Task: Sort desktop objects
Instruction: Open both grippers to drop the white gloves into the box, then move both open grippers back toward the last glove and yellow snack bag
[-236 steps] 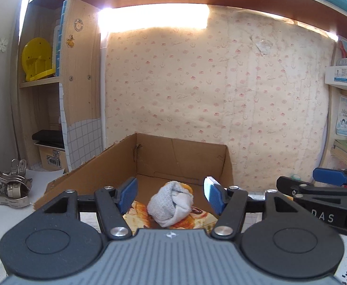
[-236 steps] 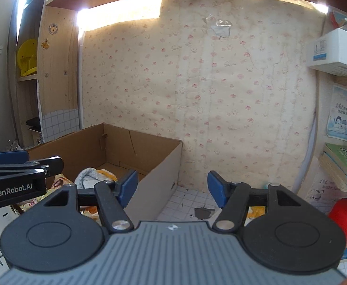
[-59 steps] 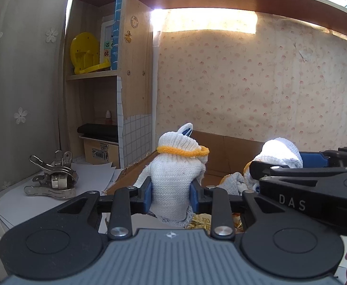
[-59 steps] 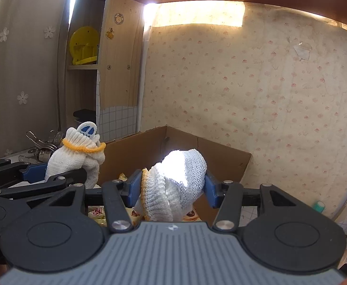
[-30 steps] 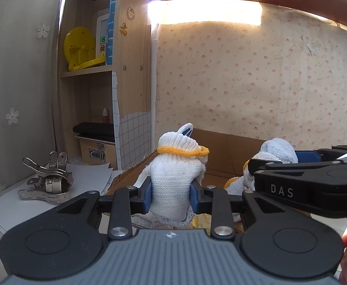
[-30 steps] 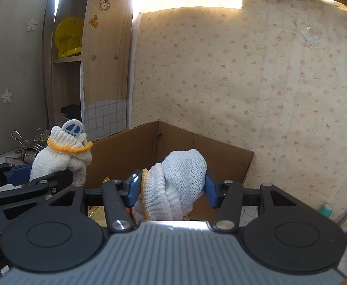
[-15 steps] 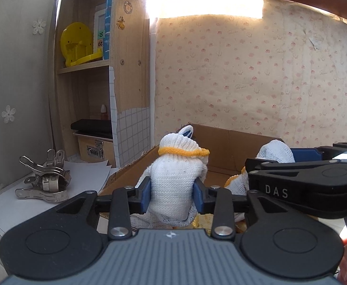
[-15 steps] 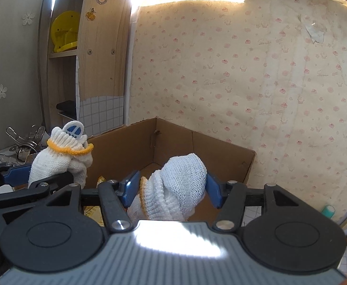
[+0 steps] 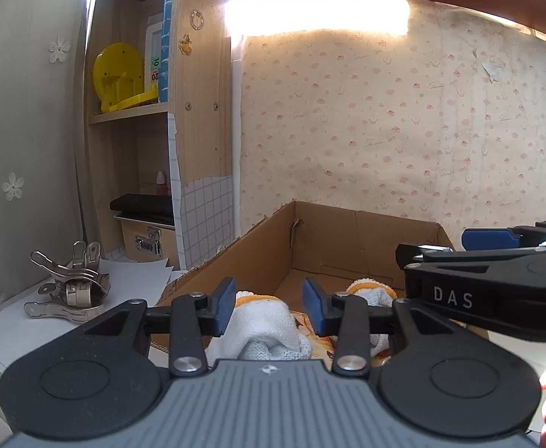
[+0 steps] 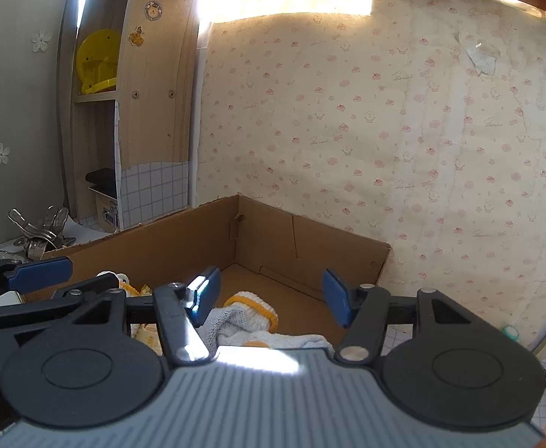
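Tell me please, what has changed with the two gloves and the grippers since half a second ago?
Both grippers let go. The left gripper opened, and its white knit glove dropped into the cardboard box. The right gripper opened too, and its glove now lies on the box floor. The box and the metal clips stayed in place.

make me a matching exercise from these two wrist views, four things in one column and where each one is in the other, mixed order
Things:
1. white knit gloves
2. metal clips
3. yellow plastic piece
4. left hand-held gripper

Places:
A. on the upper shelf at the left
B. open, above a glove in the cardboard box
C. lying in the cardboard box
D. on white paper left of the box

Pairs: 1-C, 2-D, 3-A, 4-B
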`<state>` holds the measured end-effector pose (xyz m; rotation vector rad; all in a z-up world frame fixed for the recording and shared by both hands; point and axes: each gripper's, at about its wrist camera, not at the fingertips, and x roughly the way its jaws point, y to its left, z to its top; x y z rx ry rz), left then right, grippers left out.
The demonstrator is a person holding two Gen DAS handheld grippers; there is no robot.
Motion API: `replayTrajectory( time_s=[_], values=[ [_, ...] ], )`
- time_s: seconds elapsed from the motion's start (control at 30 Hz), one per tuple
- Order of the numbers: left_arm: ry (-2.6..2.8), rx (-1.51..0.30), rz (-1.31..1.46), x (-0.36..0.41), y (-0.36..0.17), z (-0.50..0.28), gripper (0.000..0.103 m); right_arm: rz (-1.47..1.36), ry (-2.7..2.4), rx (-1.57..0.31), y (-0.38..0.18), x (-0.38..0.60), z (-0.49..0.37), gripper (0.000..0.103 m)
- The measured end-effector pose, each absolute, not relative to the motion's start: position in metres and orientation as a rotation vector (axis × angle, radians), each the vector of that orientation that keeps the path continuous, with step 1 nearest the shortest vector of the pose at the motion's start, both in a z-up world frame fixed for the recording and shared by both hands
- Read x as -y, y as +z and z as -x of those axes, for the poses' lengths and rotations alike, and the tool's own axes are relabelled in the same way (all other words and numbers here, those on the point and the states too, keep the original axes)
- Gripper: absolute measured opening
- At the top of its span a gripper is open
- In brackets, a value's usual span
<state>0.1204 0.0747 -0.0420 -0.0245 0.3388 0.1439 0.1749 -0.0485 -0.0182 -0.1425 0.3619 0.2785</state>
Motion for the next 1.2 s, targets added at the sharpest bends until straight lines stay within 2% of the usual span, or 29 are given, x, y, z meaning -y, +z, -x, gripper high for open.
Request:
replayTrajectory(
  time_s=[0.3,0.4,0.9,1.2],
  values=[
    [0.1,-0.318,0.028,-0.06,-0.037,-0.109,0.045,0.131,0.226,-0.296,-0.01,0.074,-0.149,0.073],
    [0.057,-0.305,0.029,-0.047,-0.035,-0.103,0.045,0.148,0.152,-0.273,-0.014,0.095,-0.135,0.083],
    [-0.185,-0.312,-0.018,0.056,-0.049,-0.096,0.047,0.14,-0.146,-0.4,-0.073,0.223,-0.117,0.084],
    [-0.232,-0.345,-0.034,0.086,-0.065,-0.107,0.048,0.118,-0.17,-0.445,-0.092,0.255,-0.128,0.084]
  ],
)
